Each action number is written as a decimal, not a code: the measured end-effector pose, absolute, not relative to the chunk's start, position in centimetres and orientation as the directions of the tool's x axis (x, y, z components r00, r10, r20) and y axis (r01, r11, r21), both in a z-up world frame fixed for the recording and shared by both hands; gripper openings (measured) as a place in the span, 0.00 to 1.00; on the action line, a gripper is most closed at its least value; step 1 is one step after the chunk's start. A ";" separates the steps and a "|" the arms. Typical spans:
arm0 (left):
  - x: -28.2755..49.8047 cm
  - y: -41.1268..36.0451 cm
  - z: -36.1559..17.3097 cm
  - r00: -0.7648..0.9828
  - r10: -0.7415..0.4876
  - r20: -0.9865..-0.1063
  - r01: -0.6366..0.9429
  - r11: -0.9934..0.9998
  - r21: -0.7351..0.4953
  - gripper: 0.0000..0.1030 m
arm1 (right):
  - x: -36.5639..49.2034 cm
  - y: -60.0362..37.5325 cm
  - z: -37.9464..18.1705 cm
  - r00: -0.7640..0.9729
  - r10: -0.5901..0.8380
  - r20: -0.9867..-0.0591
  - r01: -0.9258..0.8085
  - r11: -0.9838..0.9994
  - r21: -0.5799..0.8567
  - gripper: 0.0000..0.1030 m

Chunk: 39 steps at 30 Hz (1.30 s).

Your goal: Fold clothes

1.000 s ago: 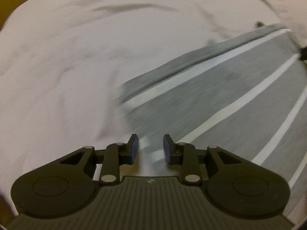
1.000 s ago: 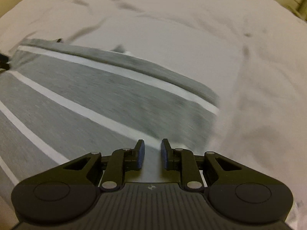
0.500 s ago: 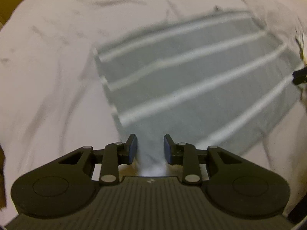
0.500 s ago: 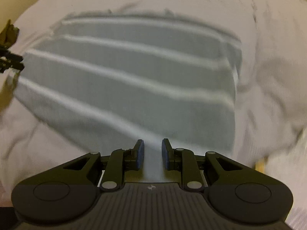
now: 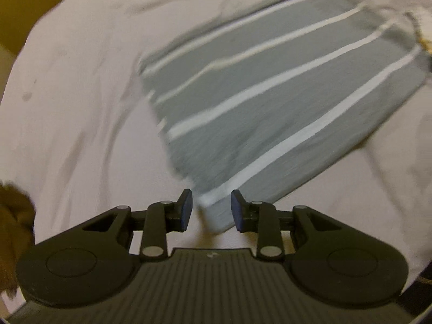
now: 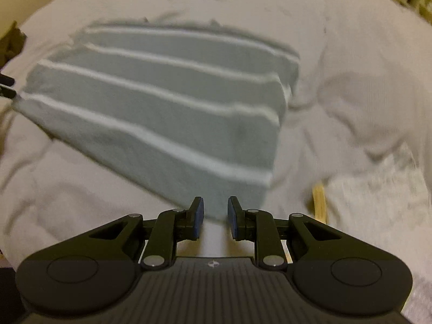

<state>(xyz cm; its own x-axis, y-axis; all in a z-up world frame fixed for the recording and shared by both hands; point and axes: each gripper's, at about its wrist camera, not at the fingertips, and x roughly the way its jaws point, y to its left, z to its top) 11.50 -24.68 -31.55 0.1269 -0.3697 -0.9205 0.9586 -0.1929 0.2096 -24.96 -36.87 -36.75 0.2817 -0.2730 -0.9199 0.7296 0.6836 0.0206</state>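
Left wrist view: left gripper (image 5: 211, 210) has its jaws apart, empty, right over the near corner of the grey striped garment (image 5: 270, 102) lying flat on a white sheet (image 5: 81, 81). Right wrist view: right gripper (image 6: 215, 218) also parted, nothing held, garment (image 6: 162, 102) just beyond, spreading far-left.

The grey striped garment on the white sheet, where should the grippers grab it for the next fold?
Probably the two near corners of the grey striped garment. It lies flat, corners pointing toward each open gripper: left gripper takes the near corner ahead of it, right gripper likewise, sliding in low from the near side along the white sheet.
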 end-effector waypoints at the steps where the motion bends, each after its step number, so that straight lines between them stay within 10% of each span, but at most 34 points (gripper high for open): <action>1: 10.5 -24.9 -31.5 0.110 -0.384 -0.917 0.955 -0.215 0.205 0.26 | -24.6 -37.5 -36.9 0.289 -0.274 -0.917 0.735 0.677 0.029 0.22; 23: 13.5 -23.7 -33.1 0.180 -0.336 -0.925 0.955 -0.167 0.246 0.28 | -27.7 -41.0 -37.4 0.204 -0.309 -0.929 0.779 0.626 -0.037 0.30; 28: 8.2 -22.0 -33.0 0.182 -0.412 -0.893 0.844 -0.401 0.357 0.40 | -23.5 -35.5 -36.4 0.246 -0.321 -0.915 0.597 0.794 -0.119 0.52; 39: 4.7 -19.9 -40.3 0.327 -0.595 -0.734 0.422 -0.603 0.677 0.46 | -19.7 -28.0 -43.1 0.252 -0.554 -0.793 0.002 0.820 -0.572 0.58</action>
<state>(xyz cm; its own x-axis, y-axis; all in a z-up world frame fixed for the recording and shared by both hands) 4.69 -19.85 -40.30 0.3270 -0.5952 -0.7340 0.4222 -0.6029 0.6770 -19.74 -27.97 -43.13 0.2521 -0.5545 -0.7931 0.0022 0.8199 -0.5725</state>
